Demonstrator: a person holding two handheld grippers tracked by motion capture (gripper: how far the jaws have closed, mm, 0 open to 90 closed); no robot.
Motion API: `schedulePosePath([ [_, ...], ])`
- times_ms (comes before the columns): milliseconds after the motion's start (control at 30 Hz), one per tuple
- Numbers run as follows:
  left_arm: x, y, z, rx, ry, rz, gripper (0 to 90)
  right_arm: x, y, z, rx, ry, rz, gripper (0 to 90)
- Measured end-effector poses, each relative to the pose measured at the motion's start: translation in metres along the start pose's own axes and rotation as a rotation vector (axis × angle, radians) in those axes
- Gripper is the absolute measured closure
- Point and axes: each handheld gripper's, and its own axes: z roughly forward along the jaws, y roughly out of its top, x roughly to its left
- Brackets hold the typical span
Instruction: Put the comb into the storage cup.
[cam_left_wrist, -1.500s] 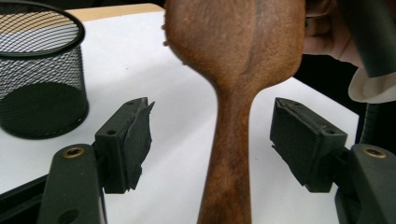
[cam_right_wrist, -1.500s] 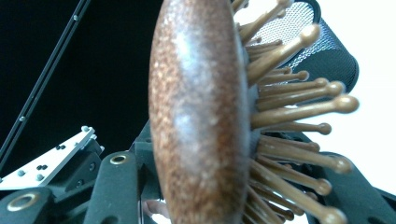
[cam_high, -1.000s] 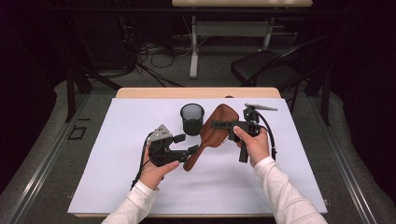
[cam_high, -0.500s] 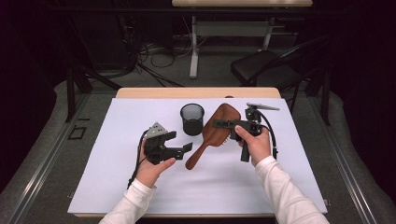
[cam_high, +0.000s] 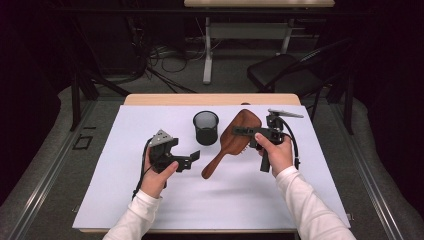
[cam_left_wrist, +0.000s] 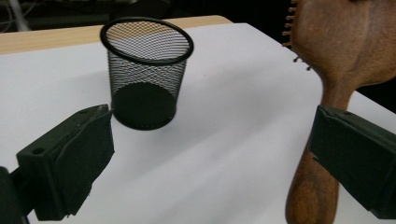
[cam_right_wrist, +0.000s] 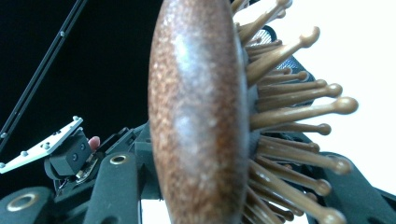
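Hairbrush (cam_high: 234, 141) hangs tilted above the white sheet (cam_high: 125, 200), gripped at its wooden head by the right claw (cam_high: 242, 131), whose jaws are closed on both faces of the head; in the right gripper view the rounded back of the head sits between the jaws with the bristles (cam_right_wrist: 299, 112) sticking out to one side. The handle slopes down from that claw toward the left claw (cam_high: 194, 159), and its end lies just beyond that claw's tips. The left claw's jaws have just been opening and now stand wide, pressing on nothing; in the left gripper view the brush handle (cam_left_wrist: 322, 177) rises right beside the right-hand jaw, partly behind it. The mesh cup (cam_left_wrist: 144, 70) stands upright ahead of the left claw, nearer its left-hand jaw, apart from the brush.
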Motion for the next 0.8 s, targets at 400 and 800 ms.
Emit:
schedulePosePath([
  [400, 0.014, 0.0, -0.004, 0.009, 0.019, -0.038, 0.2, -0.001, 0.001, 0.0, -0.012, -0.01, 0.005, 47.3],
  [800, 0.03, 0.003, -0.011, 0.038, 0.101, -0.069, 0.2, 0.0, 0.007, 0.0, -0.036, -0.04, -0.008, 47.3],
])
